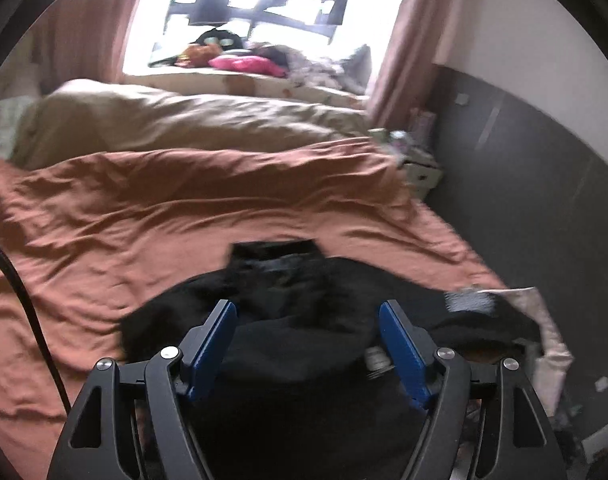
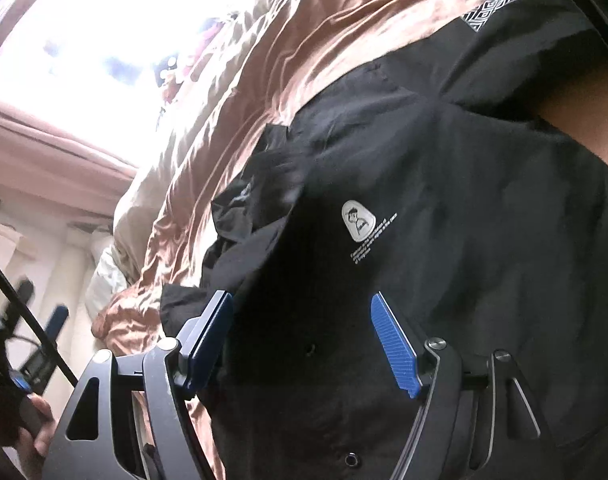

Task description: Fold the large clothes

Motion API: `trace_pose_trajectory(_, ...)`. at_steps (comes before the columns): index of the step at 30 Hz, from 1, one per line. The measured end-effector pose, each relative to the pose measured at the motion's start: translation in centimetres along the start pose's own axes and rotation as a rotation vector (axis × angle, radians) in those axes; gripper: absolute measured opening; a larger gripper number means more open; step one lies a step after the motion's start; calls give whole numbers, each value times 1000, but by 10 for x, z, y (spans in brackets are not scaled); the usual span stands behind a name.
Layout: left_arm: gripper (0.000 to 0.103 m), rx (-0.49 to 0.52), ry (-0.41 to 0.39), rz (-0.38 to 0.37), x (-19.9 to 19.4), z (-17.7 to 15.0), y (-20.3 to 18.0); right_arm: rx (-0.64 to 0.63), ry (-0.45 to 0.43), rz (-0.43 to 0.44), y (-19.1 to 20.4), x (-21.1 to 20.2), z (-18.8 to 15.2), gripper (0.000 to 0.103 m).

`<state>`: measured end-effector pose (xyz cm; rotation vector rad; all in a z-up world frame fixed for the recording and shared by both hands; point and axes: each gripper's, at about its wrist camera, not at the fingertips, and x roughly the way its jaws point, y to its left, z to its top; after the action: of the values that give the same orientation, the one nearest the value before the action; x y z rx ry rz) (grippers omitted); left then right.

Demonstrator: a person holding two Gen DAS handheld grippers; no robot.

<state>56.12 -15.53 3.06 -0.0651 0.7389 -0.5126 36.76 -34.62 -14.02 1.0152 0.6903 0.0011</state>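
Lying rumpled on the rust-coloured bedspread (image 1: 184,208) near the bed's foot edge and right corner, a large black garment (image 1: 304,320) with a small white chest emblem (image 2: 357,220) and a patterned white panel (image 2: 499,2) waits to be folded. The left hand-held gripper (image 1: 307,320) hangs above it with blue pads spread wide and nothing between them; the right hand-held gripper (image 2: 302,320) hovers over the chest area, equally wide and gripping nothing. The fabric looks thin, soft and limp, likely to sag and slip rather than hold shape. Judging by its spread, the shoulder seams or hem corners offer the surest hold, pinched through a single layer near an edge.
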Motion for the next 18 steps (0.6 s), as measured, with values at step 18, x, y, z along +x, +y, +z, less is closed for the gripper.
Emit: trace_pose_trajectory(18,71,-155,192,235,29,-114,141,-34,2,-53,0,33,29,70)
